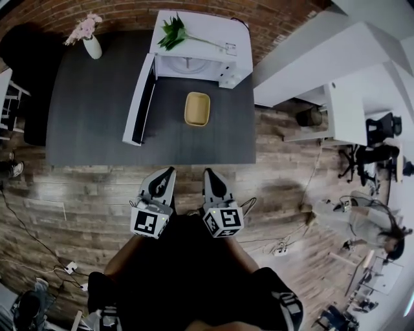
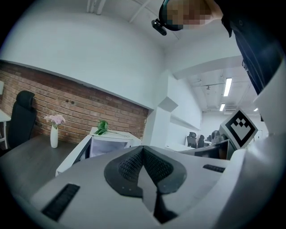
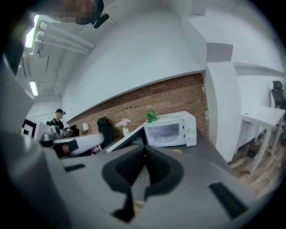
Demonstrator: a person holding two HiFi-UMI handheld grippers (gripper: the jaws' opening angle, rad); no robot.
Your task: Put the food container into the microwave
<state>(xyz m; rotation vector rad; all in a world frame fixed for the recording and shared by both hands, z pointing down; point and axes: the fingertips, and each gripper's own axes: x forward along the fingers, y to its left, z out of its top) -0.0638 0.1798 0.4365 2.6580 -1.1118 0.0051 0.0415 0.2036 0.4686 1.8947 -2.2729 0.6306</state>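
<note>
While we hold the pair low and close to our body, the left gripper (image 2: pixel 143 151) has its jaws pressed together, the ribbed black pads (image 2: pixel 127 167) meeting along one line with nothing caught between them. The right gripper (image 3: pixel 144 152) is just the same: jaws closed on each other, carrying nothing. From the head view we see the two side by side, near each other but apart, tips pointing forward, hanging over the wooden floor (image 1: pixel 84 194) just short of the near edge of the table (image 1: pixel 90 123). Neither reaches over the tabletop.

On that dark grey table, well ahead of both grippers, the yellow food container (image 1: pixel 197 108) lies on the bare surface, nearer the right gripper's line than the left's. It sits in front of the microwave (image 1: pixel 200 39), apart from it, not inside. We see the microwave door (image 1: pixel 139 103) swung wide open to the left, its free end toward us, so the container lies to the right of the door. The white cavity stands open, with a round plate (image 1: pixel 187 63) on its bottom. A green leafy sprig (image 1: pixel 171 32) lies on top of the microwave. Toward the table's far left corner a white vase (image 1: pixel 93 46) with pink flowers (image 1: pixel 83 27) stands upright, well apart from the microwave. Behind the table runs a brick wall (image 1: pixel 129 11), and a black chair (image 1: pixel 26 84) stands at the table's left end.
</note>
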